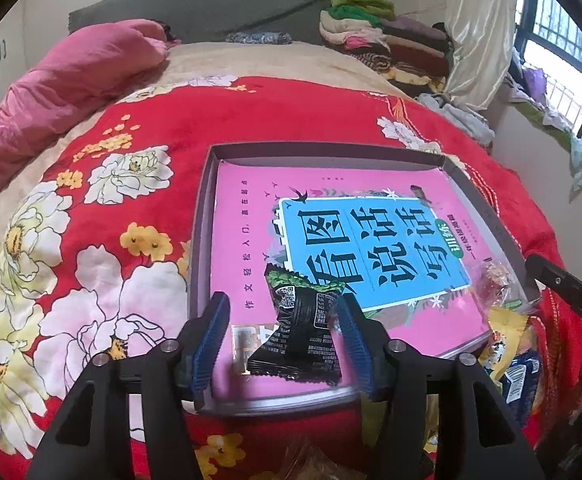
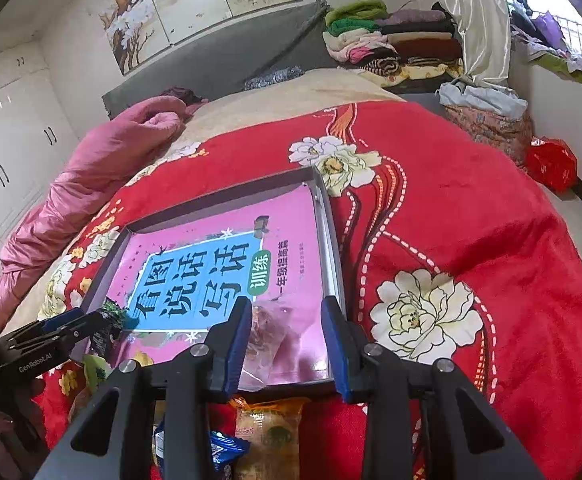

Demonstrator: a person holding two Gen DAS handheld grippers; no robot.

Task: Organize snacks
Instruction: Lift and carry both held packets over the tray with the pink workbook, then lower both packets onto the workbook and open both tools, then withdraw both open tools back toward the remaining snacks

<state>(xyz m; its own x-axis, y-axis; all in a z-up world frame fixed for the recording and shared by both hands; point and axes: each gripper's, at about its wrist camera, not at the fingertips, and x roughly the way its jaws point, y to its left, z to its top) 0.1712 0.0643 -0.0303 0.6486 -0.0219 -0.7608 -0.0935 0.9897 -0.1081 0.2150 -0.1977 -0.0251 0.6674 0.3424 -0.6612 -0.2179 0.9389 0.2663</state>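
bed: red flowered blanket over it | shallow grey tray mid-bed | loose snack packets at near edge | pink quilt along left edge

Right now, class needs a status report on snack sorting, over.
Left gripper open, black packet between jaws over tray. Right gripper around clear-wrapped snack, grip unclear. Loose snacks by tray.

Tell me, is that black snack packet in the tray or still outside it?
In. The black snack packet lies over the pink book inside the grey tray, between the left tool's spread fingers.
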